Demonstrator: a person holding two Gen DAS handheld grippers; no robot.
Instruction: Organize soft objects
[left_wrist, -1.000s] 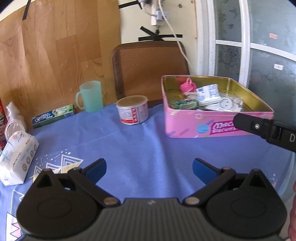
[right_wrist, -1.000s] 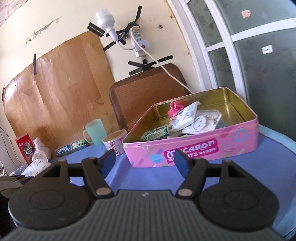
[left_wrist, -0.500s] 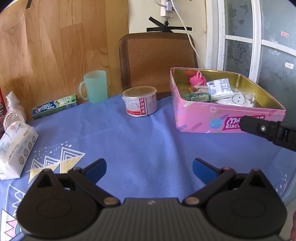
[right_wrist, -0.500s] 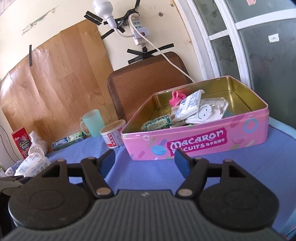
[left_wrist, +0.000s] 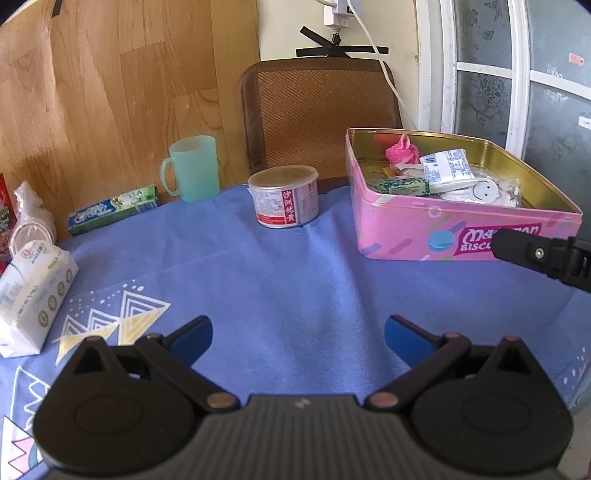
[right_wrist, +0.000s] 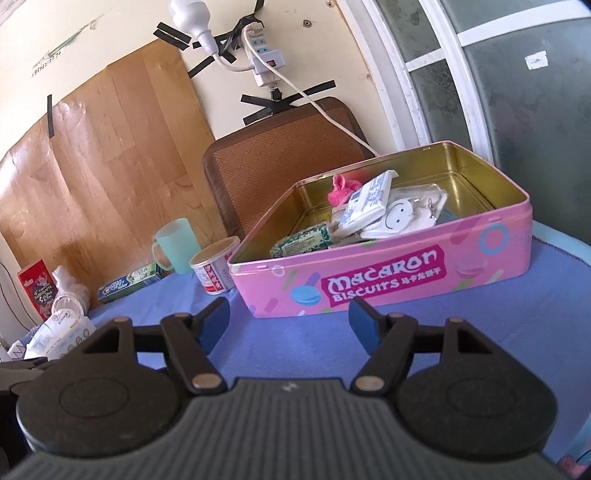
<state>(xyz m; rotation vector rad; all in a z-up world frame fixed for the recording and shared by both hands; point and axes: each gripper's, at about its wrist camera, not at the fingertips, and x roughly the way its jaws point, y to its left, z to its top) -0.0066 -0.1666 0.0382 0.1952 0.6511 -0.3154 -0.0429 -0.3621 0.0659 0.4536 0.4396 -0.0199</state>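
Note:
A pink macaron biscuit tin (left_wrist: 406, 236) (right_wrist: 388, 280) stands open on the blue tablecloth (left_wrist: 277, 280). It holds a pink knitted item (left_wrist: 400, 151) (right_wrist: 341, 188), a white tissue pack (left_wrist: 445, 166) (right_wrist: 367, 199), a smiley-face item (left_wrist: 484, 190) (right_wrist: 397, 218) and a green packet (left_wrist: 402, 184) (right_wrist: 301, 242). A white tissue pack (left_wrist: 31, 295) (right_wrist: 59, 334) lies at the table's left. My left gripper (left_wrist: 297, 338) is open and empty above the cloth. My right gripper (right_wrist: 288, 321) is open and empty just in front of the tin; one of its fingers (left_wrist: 532, 253) shows in the left wrist view.
A small can (left_wrist: 284, 195) (right_wrist: 214, 269), a mint green mug (left_wrist: 192, 168) (right_wrist: 173, 245) and a toothpaste box (left_wrist: 112, 210) (right_wrist: 131, 282) stand at the back. A stack of cups in plastic (left_wrist: 31, 225) and a red packet (right_wrist: 38, 291) are far left. A brown chair (left_wrist: 319, 114) stands behind.
Both grippers have drawn back and tilted a little, so the tin and table sit lower and farther in view. Both stay open and empty.

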